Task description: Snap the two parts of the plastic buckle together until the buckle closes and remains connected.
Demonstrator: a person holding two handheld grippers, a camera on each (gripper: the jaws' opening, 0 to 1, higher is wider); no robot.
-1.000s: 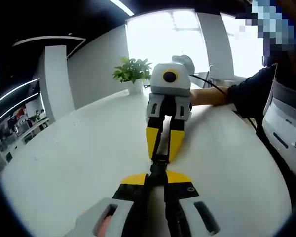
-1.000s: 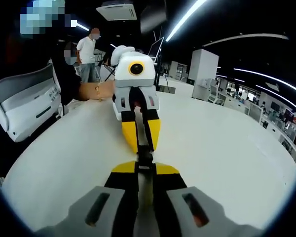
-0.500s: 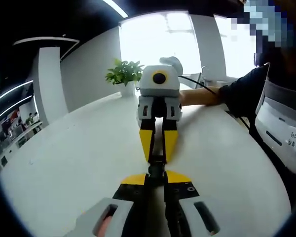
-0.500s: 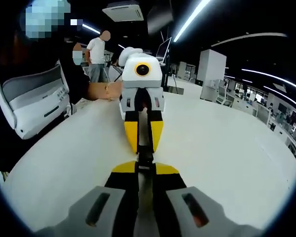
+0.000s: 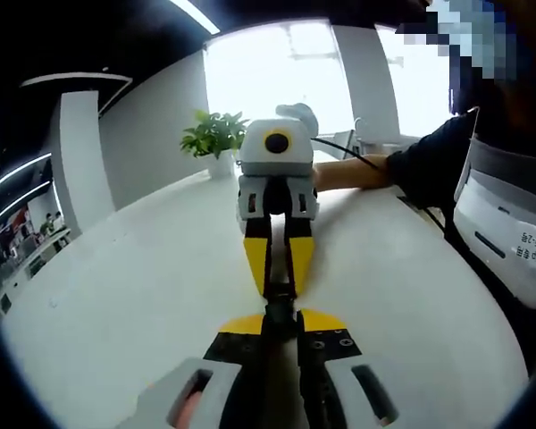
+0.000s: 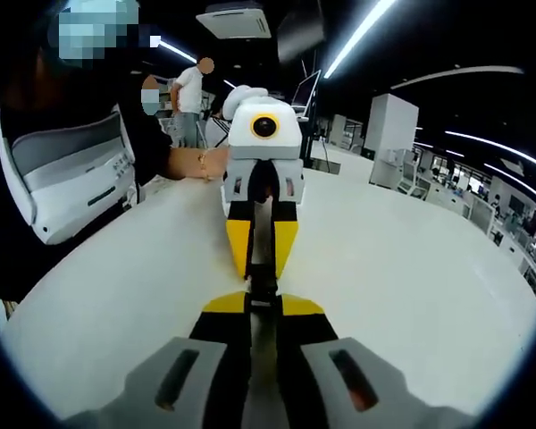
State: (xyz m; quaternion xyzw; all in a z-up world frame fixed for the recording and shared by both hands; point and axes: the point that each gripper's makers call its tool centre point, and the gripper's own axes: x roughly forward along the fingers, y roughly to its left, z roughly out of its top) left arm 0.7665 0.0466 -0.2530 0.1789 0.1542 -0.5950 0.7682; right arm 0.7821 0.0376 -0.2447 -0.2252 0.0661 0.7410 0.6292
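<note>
The black plastic buckle (image 5: 280,309) hangs over the white table (image 5: 134,295), pinched from both ends. My left gripper (image 5: 281,320) rises from the bottom of the left gripper view, its yellow-tipped jaws shut on the near end. The right gripper (image 5: 280,293) points straight at it from above, jaws shut on the far end. In the right gripper view the buckle (image 6: 263,288) sits between my right gripper (image 6: 262,304) and the facing left gripper (image 6: 262,273). A grey strap (image 6: 263,362) runs back between the right jaws. The seam between the two halves is hidden by the jaw tips.
A potted plant (image 5: 213,138) stands at the table's far edge. The person's dark sleeve and hand (image 5: 375,170) reach behind the right gripper, with a cable beside them. Another person (image 6: 189,103) stands in the background. Desks fill the room at the right (image 6: 447,183).
Both grippers stay tip to tip on the buckle. In the left gripper view the facing gripper has drawn slightly nearer and lined up straighter; both cameras shifted a little.
</note>
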